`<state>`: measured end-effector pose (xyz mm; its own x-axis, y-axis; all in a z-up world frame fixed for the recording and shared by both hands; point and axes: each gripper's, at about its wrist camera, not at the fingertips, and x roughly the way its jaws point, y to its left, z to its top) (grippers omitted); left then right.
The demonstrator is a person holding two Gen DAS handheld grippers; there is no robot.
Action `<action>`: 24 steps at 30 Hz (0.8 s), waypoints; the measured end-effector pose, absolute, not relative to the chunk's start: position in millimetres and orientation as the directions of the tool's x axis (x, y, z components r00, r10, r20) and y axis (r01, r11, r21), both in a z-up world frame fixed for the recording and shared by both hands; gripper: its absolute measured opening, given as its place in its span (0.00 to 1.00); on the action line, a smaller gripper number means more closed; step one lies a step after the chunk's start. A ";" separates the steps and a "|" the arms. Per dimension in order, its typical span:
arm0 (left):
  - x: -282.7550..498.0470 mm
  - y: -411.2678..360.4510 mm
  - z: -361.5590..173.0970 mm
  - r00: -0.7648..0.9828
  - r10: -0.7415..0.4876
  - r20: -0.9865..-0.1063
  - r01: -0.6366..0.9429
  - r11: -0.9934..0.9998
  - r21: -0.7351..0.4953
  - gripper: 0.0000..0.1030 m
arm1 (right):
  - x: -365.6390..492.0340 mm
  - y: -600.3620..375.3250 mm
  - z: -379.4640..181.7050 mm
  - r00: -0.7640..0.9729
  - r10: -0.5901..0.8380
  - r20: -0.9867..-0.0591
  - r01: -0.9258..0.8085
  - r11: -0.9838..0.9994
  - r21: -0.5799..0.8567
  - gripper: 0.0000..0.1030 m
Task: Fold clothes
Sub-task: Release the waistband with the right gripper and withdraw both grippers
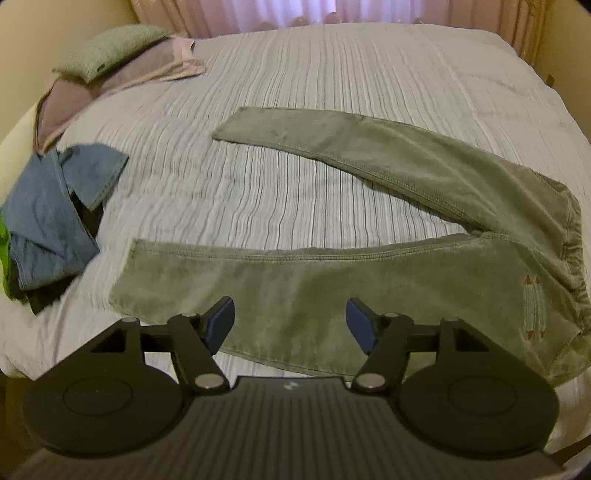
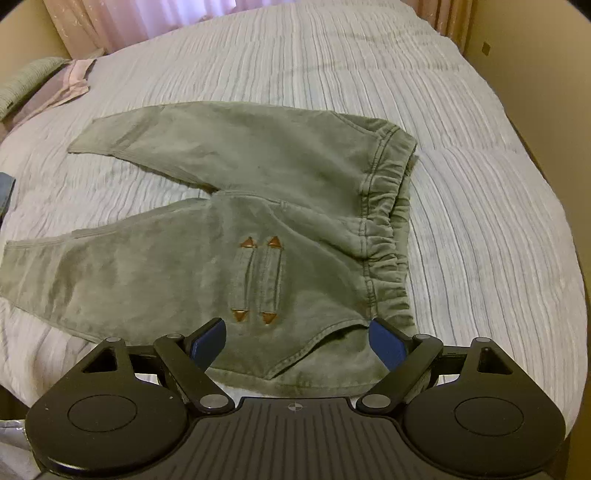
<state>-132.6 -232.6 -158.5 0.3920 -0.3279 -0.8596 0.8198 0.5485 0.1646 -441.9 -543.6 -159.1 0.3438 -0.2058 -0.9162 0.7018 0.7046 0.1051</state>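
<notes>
Olive green trousers [image 1: 369, 280] lie flat on the striped bedspread [image 1: 295, 74], legs spread in a V toward the left, elastic waistband [image 2: 384, 229] at the right. A pocket with brown triangle trims [image 2: 258, 280] faces up. My left gripper [image 1: 290, 321] hangs open above the near leg, nothing between its blue pads. My right gripper [image 2: 295, 339] stands open above the near hip edge of the trousers [image 2: 221, 184], apart from the cloth.
A heap of blue, black and bright green clothes [image 1: 55, 221] lies at the bed's left edge. A green pillow [image 1: 107, 48] on pinkish folded cloth [image 1: 122, 77] sits at the far left corner. Curtains [image 1: 332, 14] hang behind the bed.
</notes>
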 end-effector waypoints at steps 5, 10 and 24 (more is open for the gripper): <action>-130.2 -228.0 -153.0 0.369 -0.338 -0.866 0.846 0.508 0.163 0.62 | -436.5 -525.2 -143.3 0.350 -0.218 -0.911 0.732 0.670 0.121 0.85; -121.2 -221.9 -148.3 0.373 -0.345 -0.861 0.860 0.477 0.181 0.64 | -431.8 -503.6 -135.8 0.337 -0.240 -0.910 0.765 0.633 0.117 0.94; -90.4 -184.2 -147.4 0.365 -0.346 -0.864 0.874 0.446 0.191 0.64 | -408.6 -449.4 -137.3 0.311 -0.248 -0.917 0.812 0.572 0.121 0.94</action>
